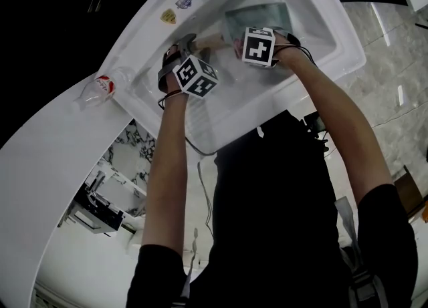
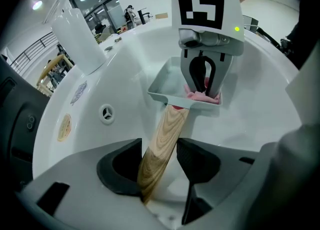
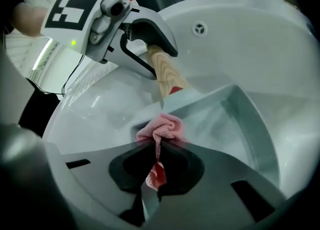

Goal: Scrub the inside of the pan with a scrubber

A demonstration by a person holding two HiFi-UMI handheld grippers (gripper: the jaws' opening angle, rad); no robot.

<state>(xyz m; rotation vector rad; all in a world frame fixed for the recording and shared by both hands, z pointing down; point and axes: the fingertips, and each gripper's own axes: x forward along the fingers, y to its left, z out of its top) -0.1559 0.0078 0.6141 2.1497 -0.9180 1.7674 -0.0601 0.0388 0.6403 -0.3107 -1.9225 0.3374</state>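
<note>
A square grey-green pan (image 1: 259, 14) with a wooden handle (image 2: 163, 141) is held tilted inside a white sink. My left gripper (image 2: 159, 166) is shut on that handle, and the right gripper view shows its fingers (image 3: 150, 49) clamped round the wood (image 3: 167, 74). My right gripper (image 3: 156, 161) is shut on a pink scrubber cloth (image 3: 162, 126). The bunched end of the cloth lies against the pan's inner floor (image 3: 240, 119) near the handle side. In the left gripper view, the right gripper (image 2: 205, 82) reaches down into the pan (image 2: 165, 87), with the scrubber (image 2: 202, 96) under its tips.
The white sink basin (image 1: 321, 66) surrounds both grippers, with an overflow hole (image 2: 106, 114) on its wall. A white fixture (image 2: 80, 39) stands on the rim. A clear glass (image 1: 100, 89) lies on the counter to the left, and stickers (image 1: 168, 15) mark the sink's edge.
</note>
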